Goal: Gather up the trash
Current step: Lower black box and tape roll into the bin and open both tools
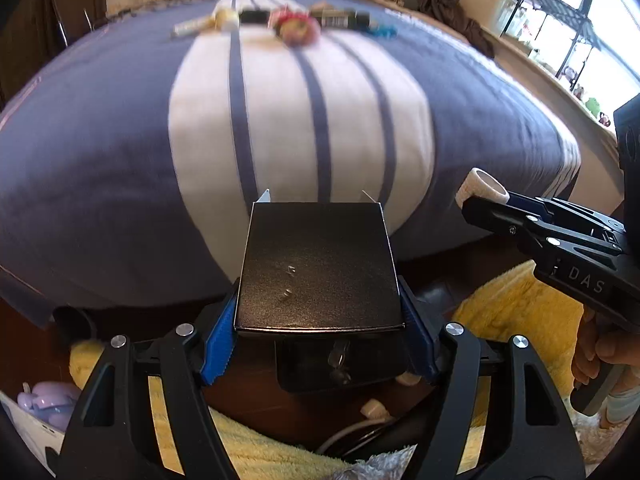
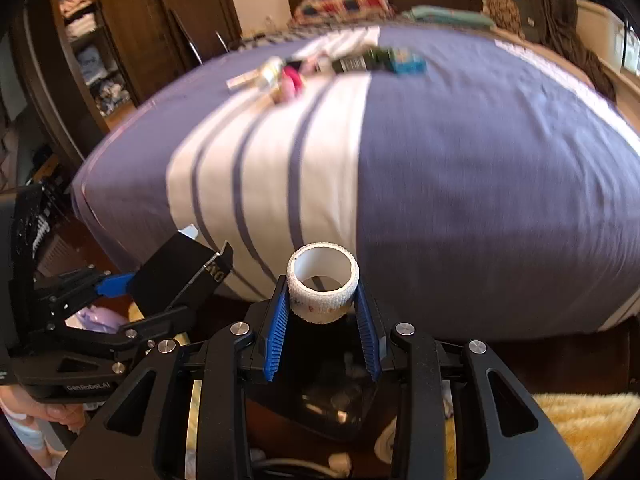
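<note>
Collecting trash at the foot of a striped bed (image 1: 100, 140): the left tool (image 1: 318, 312) clamps a black box (image 1: 320, 272), while the right tool (image 2: 322, 300) grips a white tape roll (image 2: 322, 288), both held just off the mattress edge. At twelve o'clock across the bedspread, a cluster of litter (image 1: 288, 24), wrappers, a bottle and small cartons, lies uncollected. Judging by this, two pieces are in hand, not yet binned, and most of the job remains.

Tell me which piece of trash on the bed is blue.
The small blue box, at the right end of the row beside the dark box; the other pieces are white, pink or dark.
</note>
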Demonstrator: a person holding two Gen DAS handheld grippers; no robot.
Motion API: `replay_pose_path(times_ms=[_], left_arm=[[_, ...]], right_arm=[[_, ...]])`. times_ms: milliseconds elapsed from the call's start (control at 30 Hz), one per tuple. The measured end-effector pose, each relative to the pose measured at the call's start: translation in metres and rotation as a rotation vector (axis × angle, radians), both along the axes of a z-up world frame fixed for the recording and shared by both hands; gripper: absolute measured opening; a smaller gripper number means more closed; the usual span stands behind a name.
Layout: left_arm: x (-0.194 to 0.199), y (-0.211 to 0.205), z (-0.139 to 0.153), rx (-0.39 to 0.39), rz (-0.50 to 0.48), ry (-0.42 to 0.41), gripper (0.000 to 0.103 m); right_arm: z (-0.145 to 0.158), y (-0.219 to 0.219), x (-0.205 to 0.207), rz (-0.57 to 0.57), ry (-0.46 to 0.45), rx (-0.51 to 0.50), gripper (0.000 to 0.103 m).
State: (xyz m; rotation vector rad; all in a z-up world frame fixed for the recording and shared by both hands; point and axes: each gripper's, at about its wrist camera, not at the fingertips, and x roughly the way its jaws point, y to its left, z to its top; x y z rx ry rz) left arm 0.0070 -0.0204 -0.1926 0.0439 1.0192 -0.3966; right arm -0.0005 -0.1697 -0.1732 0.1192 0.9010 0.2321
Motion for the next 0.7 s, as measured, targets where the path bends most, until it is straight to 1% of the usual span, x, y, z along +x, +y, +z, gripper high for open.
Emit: replay_pose_path(times_ms=[133,333,467,700], left_arm=[[0.003,-0.003,-0.034,0.011,-0.007,0.076,0.068],[0.008,-0.012,-0.081,0.023,-0.024,0.181,0.068],[0.011,-0.018,-0.1,0.026,-0.031,0.229,0.068],[0.022,-0.03,-0.122,0.037,-0.049,0.294,0.068]], right_arm=[[-0.024,0.0,0.001,0.007,0.061,-0.005,0.033],[-0.066,0.004,0.005,0.026,0.181,0.009,0.033],[-0.09,0.003,0.008,0.025,0.25,0.03,0.033],[-0.106,0.001,0.016,0.017,0.305,0.05,0.035]])
